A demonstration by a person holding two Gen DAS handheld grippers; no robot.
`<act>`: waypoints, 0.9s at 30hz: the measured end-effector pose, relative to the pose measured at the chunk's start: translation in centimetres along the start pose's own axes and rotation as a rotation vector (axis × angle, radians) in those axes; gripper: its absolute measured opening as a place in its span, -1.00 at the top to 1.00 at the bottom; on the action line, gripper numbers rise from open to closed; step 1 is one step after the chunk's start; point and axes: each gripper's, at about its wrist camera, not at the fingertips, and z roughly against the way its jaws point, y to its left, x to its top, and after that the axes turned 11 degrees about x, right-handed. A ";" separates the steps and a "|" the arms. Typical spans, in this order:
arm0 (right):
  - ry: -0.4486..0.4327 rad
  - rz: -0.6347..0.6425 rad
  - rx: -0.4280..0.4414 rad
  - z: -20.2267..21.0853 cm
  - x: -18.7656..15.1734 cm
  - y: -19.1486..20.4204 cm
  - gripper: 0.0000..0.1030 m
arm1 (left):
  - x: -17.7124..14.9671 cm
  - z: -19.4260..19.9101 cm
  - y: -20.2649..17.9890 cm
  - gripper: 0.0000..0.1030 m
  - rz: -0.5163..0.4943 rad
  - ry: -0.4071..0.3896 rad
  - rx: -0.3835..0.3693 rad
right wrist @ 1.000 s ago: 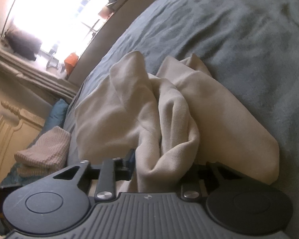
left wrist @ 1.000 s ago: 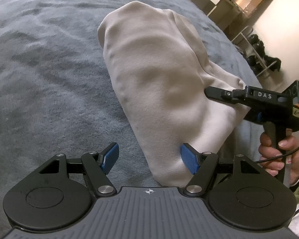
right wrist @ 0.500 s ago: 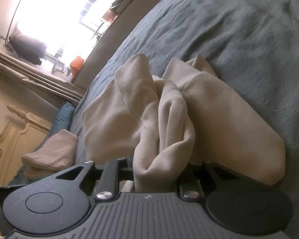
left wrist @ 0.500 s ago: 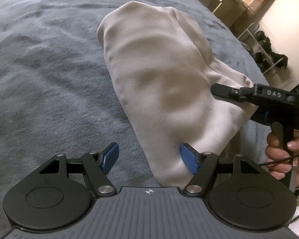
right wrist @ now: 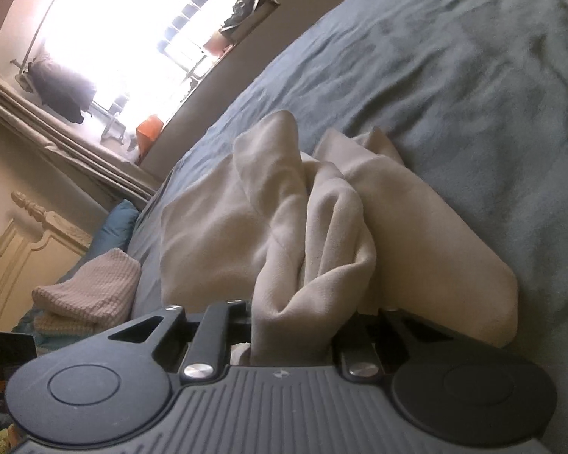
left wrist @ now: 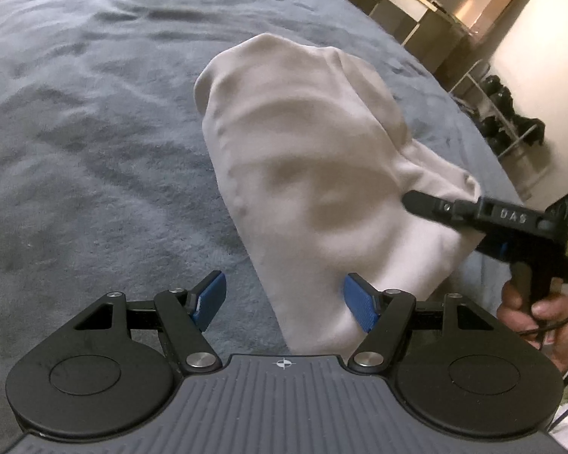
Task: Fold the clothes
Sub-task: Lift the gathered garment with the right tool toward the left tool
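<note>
**Beige garment on the grey-blue bed**

The grey-blue blanket (left wrist: pixel 94 121) covers the whole bed, rumpled in soft ridges. On it lies the beige garment (left wrist: pixel 314 174), bunched into a long heap. Beyond the garment stand shelves (left wrist: pixel 416 11) and a rack of dark shoes (left wrist: pixel 511 113); from the other side a bright window (right wrist: pixel 132 38), a carved headboard (right wrist: pixel 26 242) and a folded knit cloth (right wrist: pixel 91 291) show past it.

The left gripper (left wrist: pixel 284 299) has its blue pads wide apart, the garment's near end between them, contact unclear. The right gripper (right wrist: pixel 295 325) is clamped on a gathered fold; cloth hides its fingertips. A hand (left wrist: pixel 534 314), cut off at the frame's edge, holds its handle.
</note>
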 end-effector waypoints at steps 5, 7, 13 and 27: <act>-0.042 -0.013 -0.007 0.7 0.4 -0.7 0.69 | 0.3 -0.1 0.1 -0.34 0.000 -0.009 -0.016; -0.067 0.001 -0.018 1.1 0.7 -0.8 0.69 | 0.4 -0.2 0.1 -0.34 -0.001 -0.013 -0.022; -0.060 -0.108 -0.032 1.3 0.0 -3.8 0.69 | 0.7 -0.4 0.2 -0.34 -0.001 -0.023 -0.035; -0.037 -0.193 -0.004 1.1 -0.2 -5.1 0.60 | 0.7 -1.3 0.0 -0.35 -0.009 -0.028 0.019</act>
